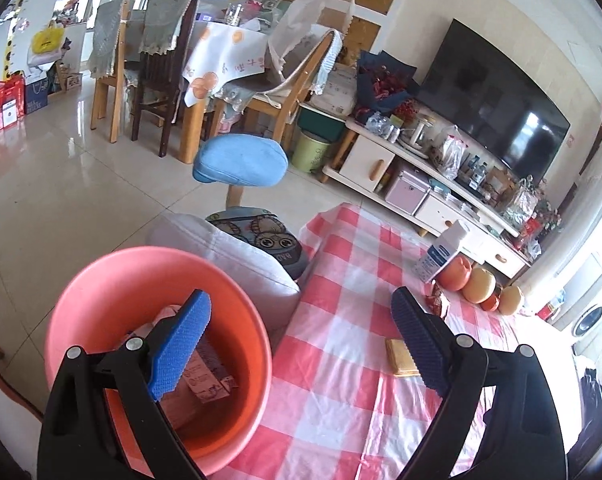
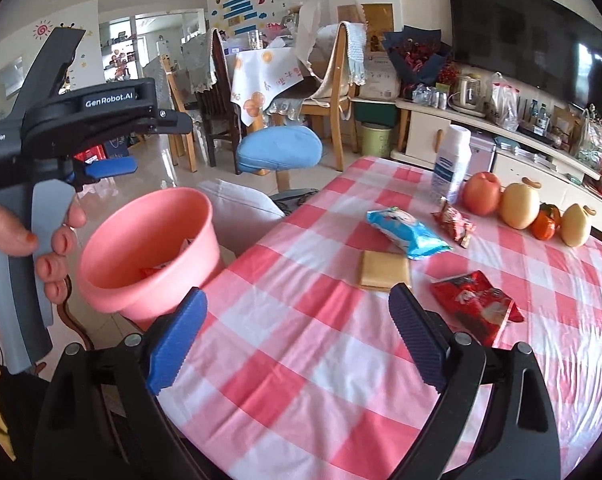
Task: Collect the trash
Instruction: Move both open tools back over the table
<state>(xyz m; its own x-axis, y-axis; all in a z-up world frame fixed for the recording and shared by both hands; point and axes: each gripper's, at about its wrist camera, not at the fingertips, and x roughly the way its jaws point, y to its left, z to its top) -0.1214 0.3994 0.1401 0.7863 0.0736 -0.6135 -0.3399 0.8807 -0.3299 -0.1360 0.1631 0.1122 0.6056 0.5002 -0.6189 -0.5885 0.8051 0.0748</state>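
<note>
A pink bucket [image 1: 101, 280] stands beside the table's left edge with wrappers and a small carton [image 1: 209, 376] inside. My left gripper [image 1: 301, 340] hangs open over the bucket's rim and the table edge, with nothing between its fingers. On the red-checked cloth [image 2: 285, 360] lie a tan packet [image 2: 385, 270], a blue snack bag [image 2: 405, 232], a red bag [image 2: 477, 304] and a small red wrapper [image 2: 455, 220]. My right gripper [image 2: 297, 340] is open and empty above the cloth, short of the tan packet. A hand [image 2: 57, 240] holds the left gripper's handle above the bucket [image 2: 141, 224].
An apple [image 2: 483, 194], two pears and oranges sit in a row at the table's far side beside a white bottle [image 2: 453, 160]. A grey cushion [image 1: 237, 256] and a blue stool [image 1: 241, 160] stand past the bucket. Chairs, a TV cabinet and a TV lie beyond.
</note>
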